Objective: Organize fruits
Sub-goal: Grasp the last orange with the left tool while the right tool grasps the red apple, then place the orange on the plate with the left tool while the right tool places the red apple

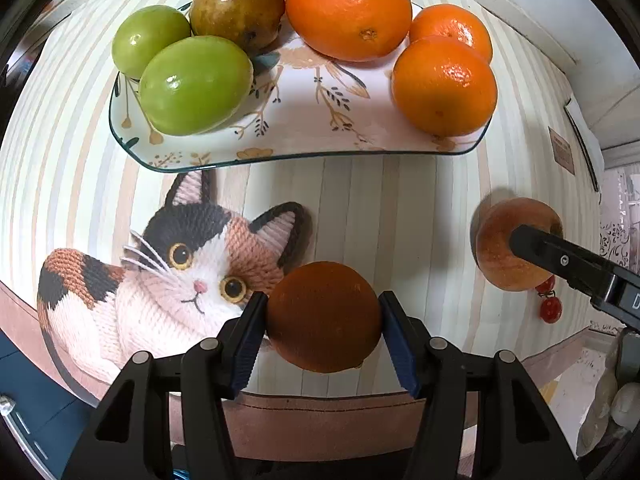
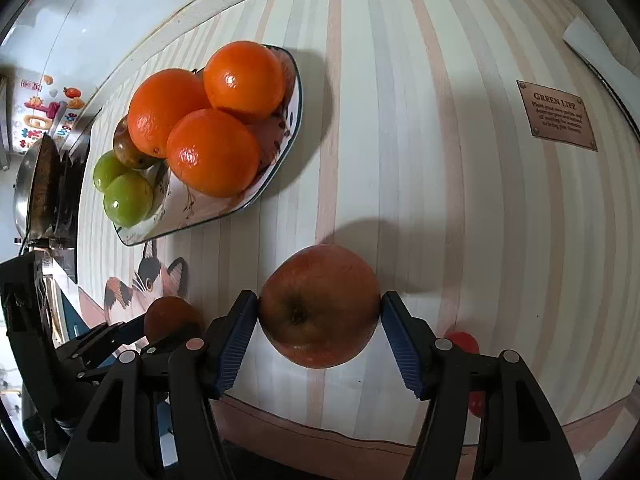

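My left gripper points down over the striped mat and is shut on a dark orange, one blue pad on each side. Further right, my right gripper is shut on a reddish apple, seen from the side as apple in the left wrist view. A floral plate lies beyond, with green fruits and a brownish fruit on its left and three oranges on its right. The plate also shows at upper left in the right wrist view.
A knitted cat picture decorates the mat beside the left gripper. Small red tomatoes lie under the right gripper near the mat's front edge. A brown label sits at far right. A pan stands past the table's left side.
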A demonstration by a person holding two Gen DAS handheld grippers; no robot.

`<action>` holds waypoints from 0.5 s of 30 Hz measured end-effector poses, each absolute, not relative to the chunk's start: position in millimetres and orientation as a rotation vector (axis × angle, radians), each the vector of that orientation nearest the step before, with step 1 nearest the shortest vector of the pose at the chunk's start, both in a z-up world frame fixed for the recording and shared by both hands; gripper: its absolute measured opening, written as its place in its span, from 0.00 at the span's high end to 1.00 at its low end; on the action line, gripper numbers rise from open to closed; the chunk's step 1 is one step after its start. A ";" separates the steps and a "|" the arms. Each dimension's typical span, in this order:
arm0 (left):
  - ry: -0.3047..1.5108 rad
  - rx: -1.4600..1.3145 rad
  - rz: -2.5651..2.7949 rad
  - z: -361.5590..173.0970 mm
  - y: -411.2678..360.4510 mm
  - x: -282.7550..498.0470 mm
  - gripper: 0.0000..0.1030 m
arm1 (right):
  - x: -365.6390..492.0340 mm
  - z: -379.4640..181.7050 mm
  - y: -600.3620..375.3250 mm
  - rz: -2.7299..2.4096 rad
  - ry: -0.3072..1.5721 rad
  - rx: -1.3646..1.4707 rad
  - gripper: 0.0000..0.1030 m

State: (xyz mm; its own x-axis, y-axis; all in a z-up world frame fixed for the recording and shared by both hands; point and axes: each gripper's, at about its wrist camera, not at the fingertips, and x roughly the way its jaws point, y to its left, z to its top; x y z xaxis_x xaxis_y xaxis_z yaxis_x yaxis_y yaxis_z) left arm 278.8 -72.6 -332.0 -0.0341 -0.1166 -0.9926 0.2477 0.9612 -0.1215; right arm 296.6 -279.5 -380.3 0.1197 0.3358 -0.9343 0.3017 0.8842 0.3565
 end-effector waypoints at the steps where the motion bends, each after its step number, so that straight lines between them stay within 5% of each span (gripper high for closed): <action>1: 1.581 0.099 -0.292 -331.5 -72.4 278.6 0.48 | 297.3 -380.0 -279.3 0.026 1.476 0.526 0.36; 15: 1.493 0.033 -0.314 -281.5 -64.2 318.8 0.48 | 302.7 -361.8 -267.6 0.078 1.428 0.591 0.36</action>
